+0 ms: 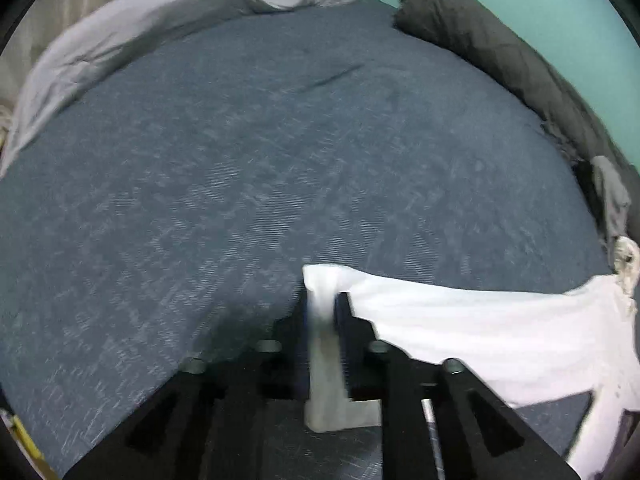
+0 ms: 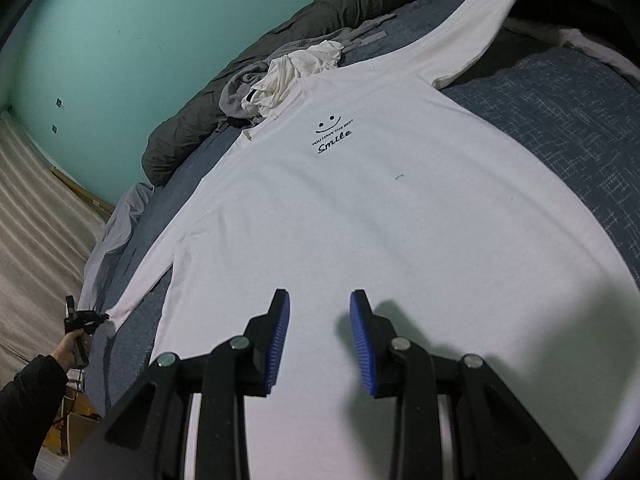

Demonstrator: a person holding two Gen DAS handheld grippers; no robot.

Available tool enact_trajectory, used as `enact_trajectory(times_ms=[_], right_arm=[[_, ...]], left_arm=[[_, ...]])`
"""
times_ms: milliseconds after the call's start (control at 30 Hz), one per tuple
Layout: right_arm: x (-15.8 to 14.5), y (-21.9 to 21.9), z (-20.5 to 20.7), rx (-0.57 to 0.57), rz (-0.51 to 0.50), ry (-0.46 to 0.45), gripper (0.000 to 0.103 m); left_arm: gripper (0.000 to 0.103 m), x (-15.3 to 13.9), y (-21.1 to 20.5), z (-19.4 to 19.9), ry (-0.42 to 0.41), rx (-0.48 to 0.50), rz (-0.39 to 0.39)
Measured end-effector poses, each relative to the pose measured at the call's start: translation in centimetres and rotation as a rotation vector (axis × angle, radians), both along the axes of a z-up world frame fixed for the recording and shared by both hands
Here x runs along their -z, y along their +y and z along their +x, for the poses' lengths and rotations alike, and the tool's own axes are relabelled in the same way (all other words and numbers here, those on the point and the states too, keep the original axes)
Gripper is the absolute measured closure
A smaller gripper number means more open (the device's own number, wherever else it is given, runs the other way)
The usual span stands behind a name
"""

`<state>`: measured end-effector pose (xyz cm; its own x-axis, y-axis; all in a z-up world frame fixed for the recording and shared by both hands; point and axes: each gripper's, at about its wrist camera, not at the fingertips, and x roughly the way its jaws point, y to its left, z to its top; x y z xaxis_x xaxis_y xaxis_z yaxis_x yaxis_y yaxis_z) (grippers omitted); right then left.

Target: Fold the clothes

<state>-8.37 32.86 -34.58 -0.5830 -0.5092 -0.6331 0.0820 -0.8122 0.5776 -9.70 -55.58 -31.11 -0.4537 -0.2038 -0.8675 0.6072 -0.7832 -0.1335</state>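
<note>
A white long-sleeved shirt (image 2: 360, 216) with a black "Smile" print lies spread flat on the blue bed cover (image 2: 560, 120). My right gripper (image 2: 319, 308) is open and empty, just above the shirt's lower body. My left gripper (image 1: 323, 300) is shut on the cuff of the shirt's left sleeve (image 1: 460, 320), which stretches away to the right. In the right wrist view the left gripper (image 2: 94, 317) shows far left, holding that sleeve end at the bed's edge.
A crumpled white garment (image 2: 296, 72) and grey clothes (image 2: 236, 92) lie by the shirt's collar. A dark rolled duvet (image 1: 500, 52) runs along the teal wall. A light grey sheet (image 1: 120, 40) lies at the bed's far side.
</note>
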Motion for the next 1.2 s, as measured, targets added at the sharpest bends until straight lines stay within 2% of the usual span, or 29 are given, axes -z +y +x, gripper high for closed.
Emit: enact_trajectory(times_ms=[67, 133, 233, 333, 400, 467, 600, 700, 767, 933, 1167, 1200], right_arm=[[-0.2, 0.3, 0.0, 0.006, -0.009, 0.005, 0.072], [-0.1, 0.8, -0.1, 0.014, -0.023, 0.006, 0.072], [0.2, 1.3, 0.1, 0.028, -0.043, -0.003, 0.072], [0.1, 1.4, 0.4, 0.031, -0.058, 0.0, 0.072], [-0.2, 1.5, 0.6, 0.031, -0.061, 0.009, 0.072], [-0.6, 1.5, 0.7, 0.029, -0.06, 0.021, 0.072], [-1.2, 1.6, 0.9, 0.025, -0.052, 0.04, 0.072], [-1.2, 1.6, 0.7, 0.014, -0.036, 0.045, 0.072], [-1.2, 1.5, 0.5, 0.007, -0.027, 0.047, 0.072], [-0.9, 2.4, 0.2, 0.023, -0.042, 0.038, 0.072], [-0.4, 3.0, 0.1, 0.028, -0.067, 0.023, 0.072], [-0.4, 3.0, 0.0, 0.025, -0.067, 0.024, 0.072]], left_arm=[[0.077, -0.9, 0.3, 0.9, 0.016, -0.023, -0.029], [0.069, -2.1, 1.2, 1.7, 0.038, -0.024, -0.066], [0.063, -3.3, 4.9, 0.9, 0.049, 0.087, -0.046], [0.063, -3.5, 10.8, -0.6, 0.05, 0.252, 0.006], [0.063, -3.0, 15.4, -2.1, 0.065, 0.344, 0.085], [0.063, -2.3, 19.7, -3.8, 0.077, 0.419, 0.178], [0.063, -0.2, 27.1, -6.9, 0.069, 0.524, 0.272], [0.063, -0.1, 33.4, -6.9, 0.057, 0.583, 0.292], [0.063, 1.3, 35.8, -7.8, 0.037, 0.616, 0.294], [0.063, 3.7, 38.2, -9.1, 0.021, 0.616, 0.301], [0.064, 4.1, 39.1, -10.6, 0.046, 0.592, 0.36], [0.075, 4.2, 39.4, -10.9, 0.042, 0.6, 0.347]])
